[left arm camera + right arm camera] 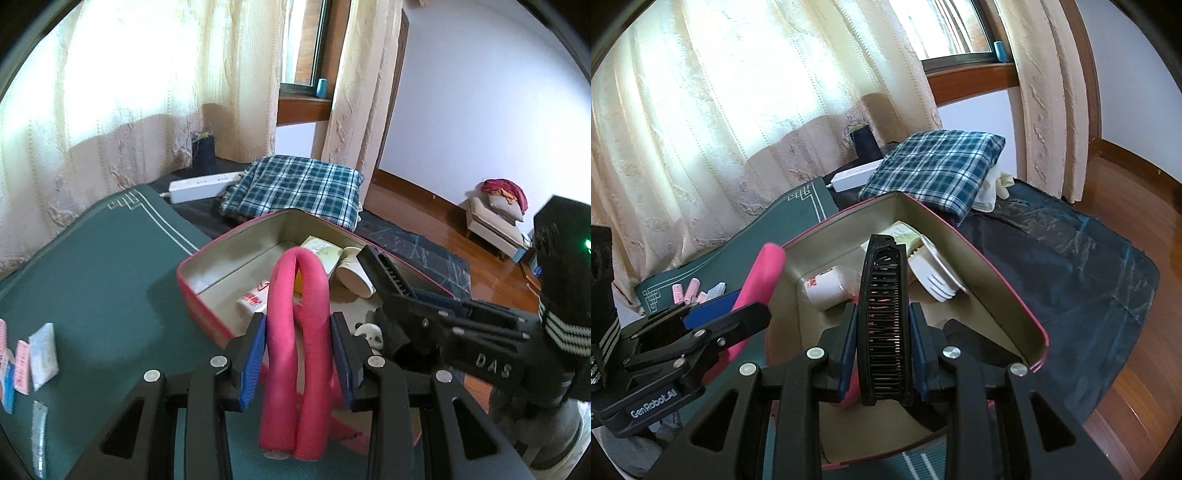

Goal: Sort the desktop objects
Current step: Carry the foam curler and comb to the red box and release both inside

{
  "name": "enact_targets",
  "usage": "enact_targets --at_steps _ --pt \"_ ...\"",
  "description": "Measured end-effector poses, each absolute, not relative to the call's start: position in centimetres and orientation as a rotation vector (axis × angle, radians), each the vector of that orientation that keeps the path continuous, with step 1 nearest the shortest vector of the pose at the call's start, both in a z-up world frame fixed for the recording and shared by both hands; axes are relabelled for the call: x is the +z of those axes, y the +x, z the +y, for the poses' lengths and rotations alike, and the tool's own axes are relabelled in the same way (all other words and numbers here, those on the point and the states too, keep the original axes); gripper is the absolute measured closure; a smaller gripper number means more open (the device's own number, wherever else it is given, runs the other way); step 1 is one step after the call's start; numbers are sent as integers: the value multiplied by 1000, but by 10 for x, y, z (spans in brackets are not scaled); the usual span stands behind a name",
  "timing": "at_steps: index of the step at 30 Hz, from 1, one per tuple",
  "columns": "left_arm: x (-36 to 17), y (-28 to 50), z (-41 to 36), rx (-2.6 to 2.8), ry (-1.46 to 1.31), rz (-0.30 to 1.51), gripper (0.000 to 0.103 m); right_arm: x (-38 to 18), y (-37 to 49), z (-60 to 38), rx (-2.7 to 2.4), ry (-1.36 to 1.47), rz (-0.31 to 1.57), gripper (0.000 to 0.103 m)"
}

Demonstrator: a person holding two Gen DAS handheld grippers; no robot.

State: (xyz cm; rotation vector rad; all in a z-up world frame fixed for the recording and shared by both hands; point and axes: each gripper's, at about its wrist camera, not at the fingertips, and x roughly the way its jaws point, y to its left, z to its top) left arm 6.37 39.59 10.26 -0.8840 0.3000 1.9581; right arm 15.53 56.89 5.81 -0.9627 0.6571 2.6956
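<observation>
1. the pink-rimmed tin box [1015, 295] sat on the green mat [92, 277]; bare mat lay open to its left, with small packets [40, 354] near the mat's left edge; a plaid cloth [942, 166] lay just behind the box.
2. the left gripper [299, 354] was clamped on a folded pink foam roller [295, 332] at the box's near wall.
3. the right gripper [884, 354] pinched a black comb [882, 317] above the box's interior, where a white cup [827, 286] and white lid [938, 273] lay.
</observation>
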Motion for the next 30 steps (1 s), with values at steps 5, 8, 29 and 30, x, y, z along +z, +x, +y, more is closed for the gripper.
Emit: enact_targets --at_steps 5,8,29,30 --pt "96 57 408 1940 -912 254 41 56 156 574 2684 -958 676 74" --pt "95 55 408 1933 -916 216 31 54 157 577 2674 -961 694 72" --pt "98 47 357 2053 -926 187 31 65 165 564 2686 -929 705 71" --pt "98 47 353 2062 -927 185 31 67 166 562 2689 -926 704 71"
